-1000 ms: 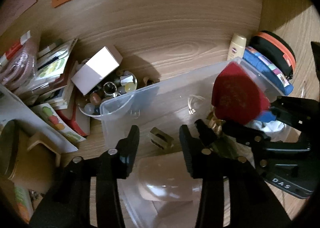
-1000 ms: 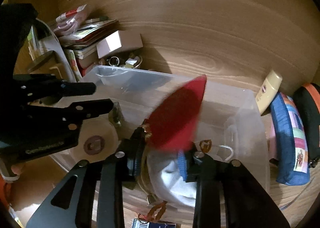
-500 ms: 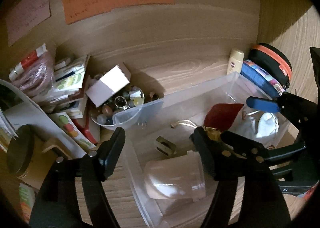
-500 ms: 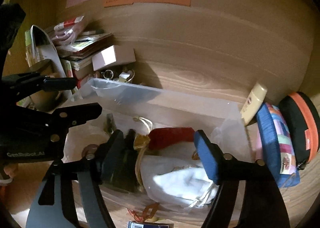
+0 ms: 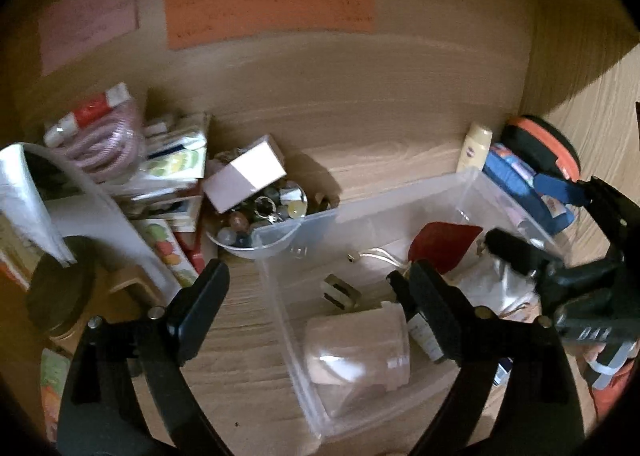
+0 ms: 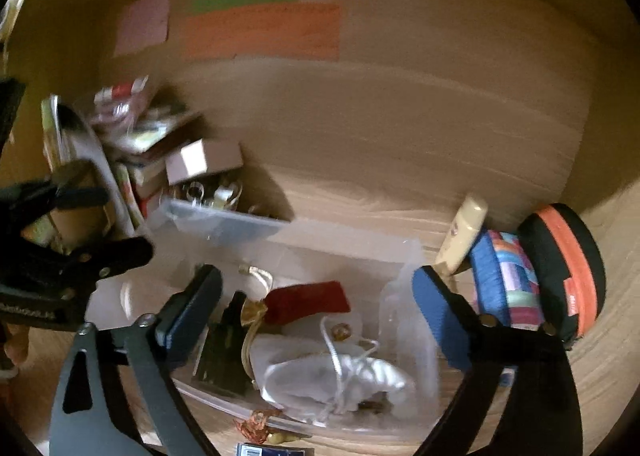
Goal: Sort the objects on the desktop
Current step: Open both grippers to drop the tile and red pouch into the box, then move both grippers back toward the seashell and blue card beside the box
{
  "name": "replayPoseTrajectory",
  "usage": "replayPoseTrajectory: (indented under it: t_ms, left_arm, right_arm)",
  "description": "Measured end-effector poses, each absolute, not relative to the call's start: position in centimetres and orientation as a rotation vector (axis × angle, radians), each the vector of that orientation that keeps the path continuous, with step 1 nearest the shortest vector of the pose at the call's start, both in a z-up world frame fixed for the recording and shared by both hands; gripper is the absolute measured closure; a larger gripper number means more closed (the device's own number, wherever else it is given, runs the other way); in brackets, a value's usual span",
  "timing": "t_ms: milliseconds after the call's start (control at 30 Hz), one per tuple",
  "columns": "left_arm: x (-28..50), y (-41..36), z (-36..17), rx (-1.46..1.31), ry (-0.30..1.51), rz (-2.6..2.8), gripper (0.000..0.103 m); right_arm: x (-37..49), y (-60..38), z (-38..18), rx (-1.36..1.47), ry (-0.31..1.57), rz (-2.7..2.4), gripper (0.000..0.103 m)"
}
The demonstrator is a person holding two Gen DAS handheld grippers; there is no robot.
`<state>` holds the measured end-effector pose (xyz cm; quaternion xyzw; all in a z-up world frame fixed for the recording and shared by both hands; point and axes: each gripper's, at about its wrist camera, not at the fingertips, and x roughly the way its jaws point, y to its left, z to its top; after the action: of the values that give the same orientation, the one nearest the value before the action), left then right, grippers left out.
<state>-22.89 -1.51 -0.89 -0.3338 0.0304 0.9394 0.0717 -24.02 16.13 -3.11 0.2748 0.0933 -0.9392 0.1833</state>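
A person stands at a wooden desk point(image 5: 360, 128) set in a corner, holding a two-finger gripper in each hand above a clear plastic bin point(image 5: 400, 192). Both tools hang over the bin with nothing between their fingers.

The left gripper point(image 5: 316, 280) has its black fingers spread wide; its jaws have just been opening. Below it, inside the bin, a clear plastic jar point(image 5: 356, 348) lies on its side, free of the pads. The right gripper point(image 6: 316, 296) is also spread wide, its blue-padded jaws having just been opening too. Beneath it a red pouch point(image 6: 308, 302) lies flat in the bin, beside a white drawstring bag point(image 6: 340, 380) and a dark item too dim to name.

So both items look delivered, and this seems to be the release at the end of a placing step.

Much remains unsorted. To the left of the bin sits a small bowl of beads and trinkets point(image 5: 256, 224) with a small white box point(image 5: 246, 176) resting on it, next to a heap of packets and booklets point(image 5: 168, 172). To the right, against the wall, stand a cream tube point(image 6: 462, 236), a blue patterned pouch point(image 6: 504, 284) and a black-and-orange case point(image 6: 564, 272).

The next move likely calls for lifting both grippers clear of the bin's rim, then reaching for one of these loose items, the right hand's being nearer.
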Motion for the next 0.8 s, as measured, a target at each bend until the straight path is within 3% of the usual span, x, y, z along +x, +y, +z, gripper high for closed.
replayPoseTrajectory:
  t_ms: [367,800]
  left_arm:
    - [-17.7,-2.1,-1.0,-1.018,0.166,2.862,0.009]
    - [-14.4,-2.0,-4.7,-1.15,0.188,2.79,0.008]
  right_arm:
    - [-18.7,17.4,0.7,0.657,0.294,-2.738,0.0]
    - [-13.8,19.6,-1.5,0.739,0.321,-2.793,0.0]
